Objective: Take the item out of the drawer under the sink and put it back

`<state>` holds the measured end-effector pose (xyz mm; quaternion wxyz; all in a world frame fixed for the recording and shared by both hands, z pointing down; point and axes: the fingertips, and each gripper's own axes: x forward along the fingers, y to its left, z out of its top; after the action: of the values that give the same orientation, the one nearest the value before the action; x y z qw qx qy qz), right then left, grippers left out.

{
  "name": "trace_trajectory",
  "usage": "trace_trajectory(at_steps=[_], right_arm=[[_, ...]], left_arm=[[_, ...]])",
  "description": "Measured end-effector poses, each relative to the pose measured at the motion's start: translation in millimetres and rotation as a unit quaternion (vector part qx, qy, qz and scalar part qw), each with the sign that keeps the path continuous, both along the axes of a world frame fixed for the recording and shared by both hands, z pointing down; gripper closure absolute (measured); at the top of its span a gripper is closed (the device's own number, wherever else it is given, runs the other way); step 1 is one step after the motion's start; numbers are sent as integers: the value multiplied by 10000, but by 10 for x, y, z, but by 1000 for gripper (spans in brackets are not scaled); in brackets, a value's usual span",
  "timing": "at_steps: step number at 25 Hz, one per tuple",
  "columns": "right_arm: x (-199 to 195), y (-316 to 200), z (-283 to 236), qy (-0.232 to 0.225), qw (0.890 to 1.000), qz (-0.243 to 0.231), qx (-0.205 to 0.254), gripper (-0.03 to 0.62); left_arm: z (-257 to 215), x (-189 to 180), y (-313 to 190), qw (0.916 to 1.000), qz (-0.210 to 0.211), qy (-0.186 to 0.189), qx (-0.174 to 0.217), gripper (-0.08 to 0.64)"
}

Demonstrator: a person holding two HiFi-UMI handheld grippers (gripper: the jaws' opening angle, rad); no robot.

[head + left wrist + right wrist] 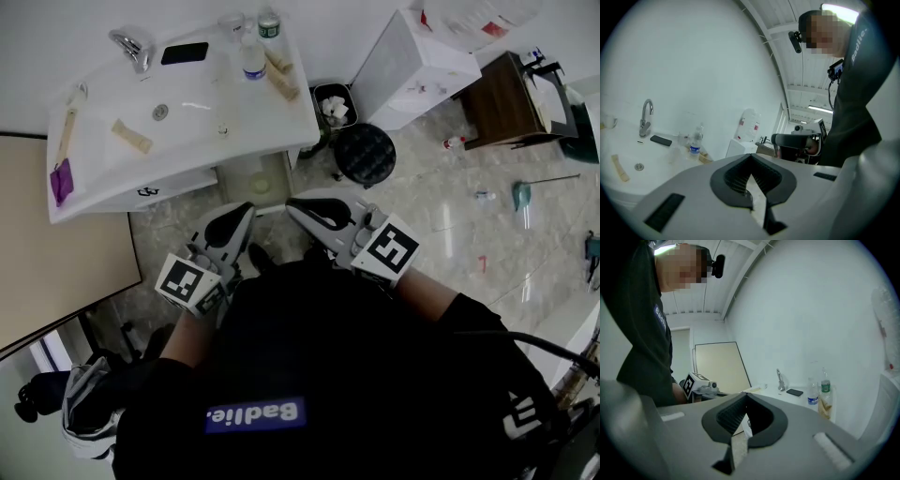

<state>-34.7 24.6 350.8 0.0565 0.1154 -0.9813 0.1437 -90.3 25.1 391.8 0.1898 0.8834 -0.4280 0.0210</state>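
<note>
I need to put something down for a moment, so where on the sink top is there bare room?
Bare: the front right corner of the sink top, right of the drain and in front of the wooden pieces. Crowded: the back right, with bottles and phone.

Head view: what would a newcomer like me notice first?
Two white hand-held tools, the left gripper and the right gripper, both shut, point from mid-picture toward the white sink counter at upper left. On it sit a faucet, a dark phone and a water bottle; a round black object stands on the floor to its right.
</note>
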Motion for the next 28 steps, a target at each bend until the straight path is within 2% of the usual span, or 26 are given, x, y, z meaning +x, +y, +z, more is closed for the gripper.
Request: trace_trajectory(at_steps=[4,7,11,14,22,28], right_arm=[[28,-106,94,114,9999,51,-42,591],[72,-161,173,229,9997,77,-73,591],[141,-183,299,360,9991,169,-129,591],[248,-197,367,478,9982,303,-203,591],[504,-195,477,818,9950,520,-245,591],[630,-190,573,928,9930,654,-333,591]], left_arm=[[384,-16,-85,9996,-125,-31,-271,554],[725,-27,-187,9979,-184,-89,-611,554],[1219,-61,-275,9931,-179,-200,-1144,554],[1571,-21,-320,9896,-93,-281,-1406,554],[2352,-65,-441,9775,-68,-672,-2000,552],[2681,-109,-499,9708,-153,-918,-2211,552]])
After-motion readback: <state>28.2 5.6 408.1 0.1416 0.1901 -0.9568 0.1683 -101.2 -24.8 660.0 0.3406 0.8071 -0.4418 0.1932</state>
